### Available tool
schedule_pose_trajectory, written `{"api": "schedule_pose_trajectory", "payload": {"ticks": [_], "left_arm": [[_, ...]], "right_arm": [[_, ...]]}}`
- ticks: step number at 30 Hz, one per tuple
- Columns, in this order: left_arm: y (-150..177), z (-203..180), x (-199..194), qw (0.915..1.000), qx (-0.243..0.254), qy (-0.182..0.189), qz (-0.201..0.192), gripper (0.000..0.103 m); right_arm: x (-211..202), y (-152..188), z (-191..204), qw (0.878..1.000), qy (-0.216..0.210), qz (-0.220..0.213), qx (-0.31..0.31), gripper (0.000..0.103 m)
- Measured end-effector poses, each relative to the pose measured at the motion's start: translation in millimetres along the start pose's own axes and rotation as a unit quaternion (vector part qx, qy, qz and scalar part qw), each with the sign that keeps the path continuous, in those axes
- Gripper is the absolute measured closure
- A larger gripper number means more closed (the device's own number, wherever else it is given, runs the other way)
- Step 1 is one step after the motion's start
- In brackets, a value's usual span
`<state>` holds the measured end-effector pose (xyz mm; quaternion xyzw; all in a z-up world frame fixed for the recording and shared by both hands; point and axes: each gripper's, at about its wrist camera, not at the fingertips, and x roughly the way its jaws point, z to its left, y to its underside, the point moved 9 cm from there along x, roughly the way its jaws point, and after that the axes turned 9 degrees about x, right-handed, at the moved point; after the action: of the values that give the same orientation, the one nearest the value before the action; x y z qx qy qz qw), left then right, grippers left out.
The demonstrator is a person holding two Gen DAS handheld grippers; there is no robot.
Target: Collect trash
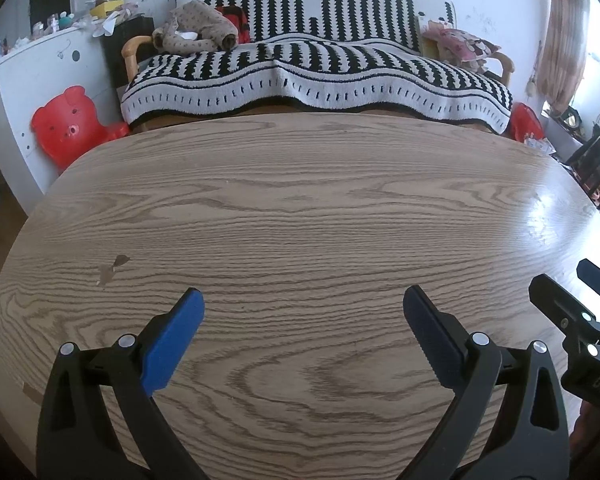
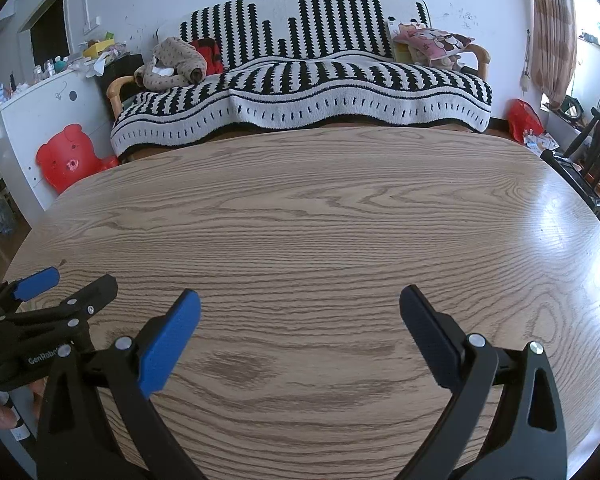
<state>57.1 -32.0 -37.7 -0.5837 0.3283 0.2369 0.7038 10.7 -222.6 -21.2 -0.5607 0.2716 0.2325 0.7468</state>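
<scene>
My left gripper (image 1: 303,300) is open and empty above the near part of a wooden table (image 1: 300,208). My right gripper (image 2: 300,300) is also open and empty above the same table (image 2: 320,216). Each gripper shows in the other's view: the right one at the lower right edge (image 1: 572,304), the left one at the lower left edge (image 2: 60,292). No trash shows on the tabletop in either view. A small dark scuff (image 1: 112,268) marks the wood at the left.
Beyond the table's far edge stands a sofa under a black-and-white striped blanket (image 1: 316,76) with clothes (image 1: 196,32) and a pink cushion (image 1: 464,44). A red bear-shaped stool (image 1: 68,124) and a white cabinet (image 1: 40,72) stand left. Dark chairs (image 2: 592,160) stand right.
</scene>
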Motion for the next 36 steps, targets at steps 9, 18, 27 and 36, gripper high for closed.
{"api": "schedule_pose_trajectory", "payload": {"ticks": [9, 18, 27, 36], "left_arm": [[0.1, -2.5, 1.9, 1.0, 0.002, 0.003, 0.004, 0.006], [4.8, -3.0, 6.2, 0.9998, -0.004, 0.007, 0.018, 0.006], [5.6, -2.7, 3.9, 0.9997, -0.013, -0.006, 0.019, 0.006], [5.5, -3.6, 6.0, 0.9996, -0.017, 0.0, 0.024, 0.006]], "right_arm": [[0.1, 0.0, 0.2, 1.0, 0.001, -0.001, 0.0, 0.007], [0.1, 0.0, -0.2, 1.0, 0.001, 0.0, 0.0, 0.007], [-0.2, 0.1, -2.0, 1.0, 0.001, 0.0, 0.001, 0.007], [-0.6, 1.1, -4.1, 1.0, 0.002, 0.001, 0.001, 0.007]]}}
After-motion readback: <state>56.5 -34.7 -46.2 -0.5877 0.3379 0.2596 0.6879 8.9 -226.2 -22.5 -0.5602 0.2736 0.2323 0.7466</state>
